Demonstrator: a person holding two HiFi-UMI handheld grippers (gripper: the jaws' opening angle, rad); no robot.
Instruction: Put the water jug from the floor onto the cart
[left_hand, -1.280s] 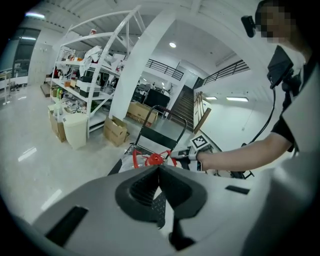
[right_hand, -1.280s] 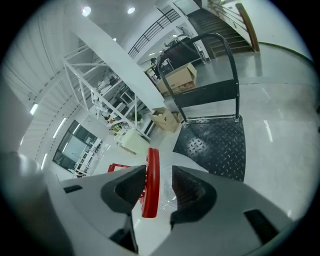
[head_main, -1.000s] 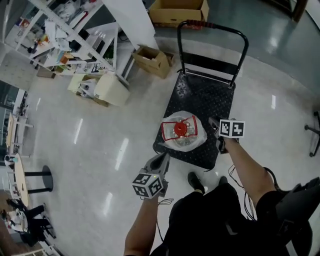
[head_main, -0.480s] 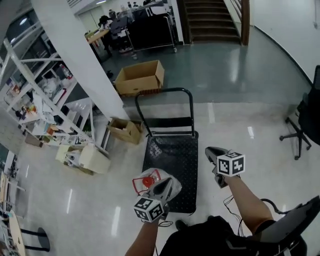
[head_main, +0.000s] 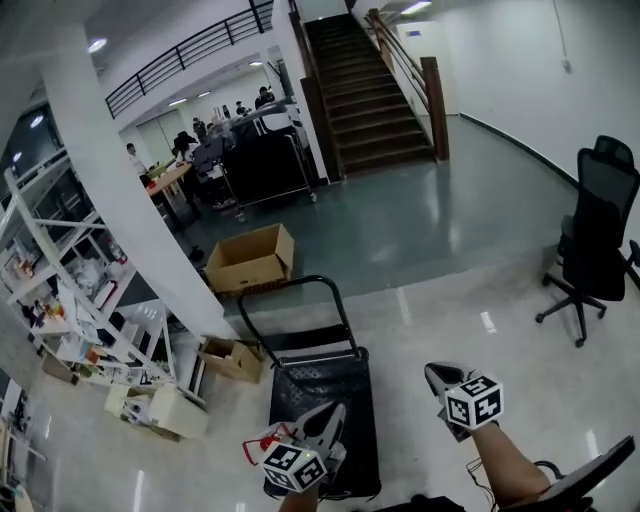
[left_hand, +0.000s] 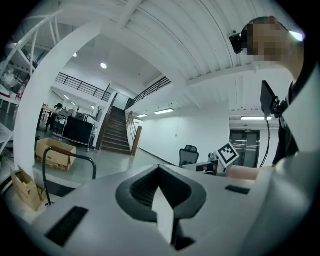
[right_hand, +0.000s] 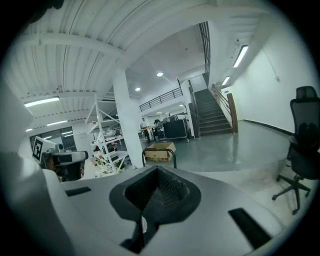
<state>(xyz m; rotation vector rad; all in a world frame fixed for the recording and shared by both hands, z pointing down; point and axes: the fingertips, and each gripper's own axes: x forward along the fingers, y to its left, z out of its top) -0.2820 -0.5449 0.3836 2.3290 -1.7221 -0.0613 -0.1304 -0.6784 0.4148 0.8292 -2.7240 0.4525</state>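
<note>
The water jug (head_main: 259, 446) stands on the near end of the black platform cart (head_main: 320, 388). Only its red carry frame and a bit of clear body show beside my left gripper's marker cube. My left gripper (head_main: 330, 410) hovers over the cart's near left, jaws together and empty. My right gripper (head_main: 436, 373) is raised to the right of the cart, shut with nothing in it. In the left gripper view the closed jaws (left_hand: 159, 167) point across the hall. The right gripper view shows its jaws (right_hand: 157, 168) closed, with the cart handle (right_hand: 159, 152) beyond.
A cardboard box (head_main: 250, 259) sits behind the cart handle (head_main: 290, 296), a smaller one (head_main: 231, 358) to its left. White shelving (head_main: 75, 320) and a pillar (head_main: 130, 220) fill the left. An office chair (head_main: 594, 240) stands at right, stairs (head_main: 370, 90) at the back.
Both grippers have risen away from the jug, which stays on the cart. The right jaws have closed. The head view has tipped up from the floor toward the hall.
</note>
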